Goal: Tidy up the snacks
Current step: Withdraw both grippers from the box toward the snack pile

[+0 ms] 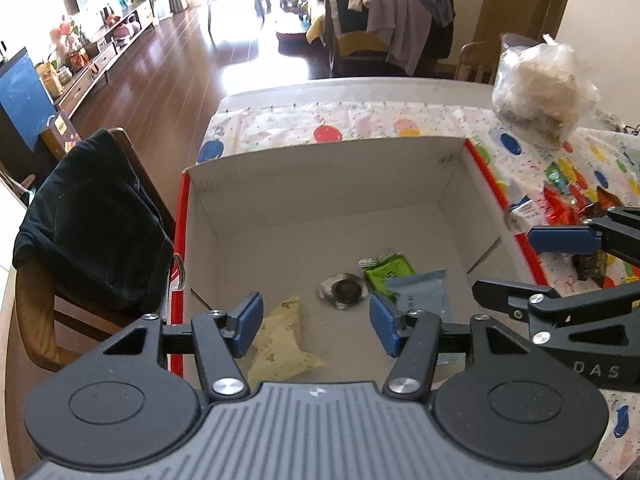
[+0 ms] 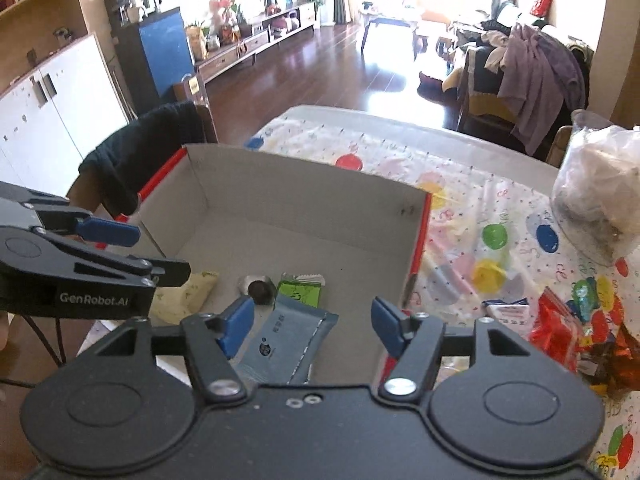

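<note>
Sunlit living room behind a worktop under balloon-print cloth. Both the left gripper and right gripper hover with jaws wide apart, holding nothing, over the cardboard box. Inside lie a grey-blue sachet, green packet, foil-wrapped sweet and yellow packet. Loose snacks remain right of the box; likely best approached from above, one wrapper at a time.

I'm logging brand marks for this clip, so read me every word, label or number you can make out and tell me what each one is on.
"GenRobot.AI": white lettering on the side of the left gripper, seen from the right wrist.
"DAS": partial white letters on the body of the right gripper, cut off at the frame edge.
Grey-blue packet in the box: dark logo and small print, too blurred to read.
Green packet: print too small to read.
White-and-red wrapper on the tablecloth: unreadable.
</note>
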Demonstrator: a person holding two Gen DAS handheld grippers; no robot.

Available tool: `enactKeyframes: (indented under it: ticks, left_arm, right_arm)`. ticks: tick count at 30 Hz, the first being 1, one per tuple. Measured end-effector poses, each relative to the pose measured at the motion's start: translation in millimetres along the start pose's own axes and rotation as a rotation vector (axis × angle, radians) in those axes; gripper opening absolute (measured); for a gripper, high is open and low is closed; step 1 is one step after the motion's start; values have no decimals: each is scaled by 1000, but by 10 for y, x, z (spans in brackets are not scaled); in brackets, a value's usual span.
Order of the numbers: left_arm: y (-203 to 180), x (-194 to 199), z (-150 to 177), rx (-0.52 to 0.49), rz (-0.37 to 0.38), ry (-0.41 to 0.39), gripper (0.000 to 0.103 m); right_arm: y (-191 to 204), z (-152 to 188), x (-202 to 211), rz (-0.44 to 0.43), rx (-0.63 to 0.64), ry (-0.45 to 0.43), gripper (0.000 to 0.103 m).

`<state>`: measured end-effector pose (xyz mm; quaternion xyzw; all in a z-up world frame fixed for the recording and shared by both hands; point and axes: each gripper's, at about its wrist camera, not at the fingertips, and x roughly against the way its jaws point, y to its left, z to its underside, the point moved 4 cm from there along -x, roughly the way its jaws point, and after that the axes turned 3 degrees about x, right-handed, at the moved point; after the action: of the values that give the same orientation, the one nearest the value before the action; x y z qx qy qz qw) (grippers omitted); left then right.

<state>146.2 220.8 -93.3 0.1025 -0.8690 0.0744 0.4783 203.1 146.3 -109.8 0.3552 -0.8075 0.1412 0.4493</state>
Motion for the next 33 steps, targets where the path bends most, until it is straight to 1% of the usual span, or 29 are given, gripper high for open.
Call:
enactKeyframes:
  ticks: [1,2,4,7,9,12,16,20,23,25,26,28,33]
  left_arm:
    - [-16,35,4,-1,3,-7,58]
    - [-37,72,10,-1,7,-15,58]
    - [-80,138,18,-2,15,-27,61]
    - [-160,240,33,-13,26,-54,63]
    - [-222,304,35,-18,39,-66,64]
    - [-321,394,38,-20,67,-90,72]
    - [-490,508,49,-33,95,-115,73]
    - [-704,612,65,-56,118,-158,78]
    - [-873,666,72,-77,130,-191,79]
    - [-996,693,71,-84,136,-218,81]
    - [-1059,699,71,-86,143,-228,84]
    - [-1181,693,77,-90,159,-235,85]
    - [-1482,592,88,-91,187,-220,85]
  right_arm:
    - [-18,10,48,2,0,-8,66]
    - [-32,19,89,3,-5,-15,71]
    - [-84,43,199,3,-17,-38,77]
    - [-140,78,344,-6,-27,-61,77]
    - [-166,101,432,-14,-31,-77,80]
    - [-213,141,587,-21,-21,-108,81]
    - [-330,206,761,-23,-38,-139,87]
    - [-476,307,943,-17,-56,-169,91]
    - [-609,410,1072,-16,-76,-191,95]
    - [-703,473,1137,-14,-92,-203,98]
    - [-743,505,1165,-11,-98,-207,100]
    - [-853,588,1225,-8,-116,-219,101]
    - [-1143,828,1325,7,-148,-213,103]
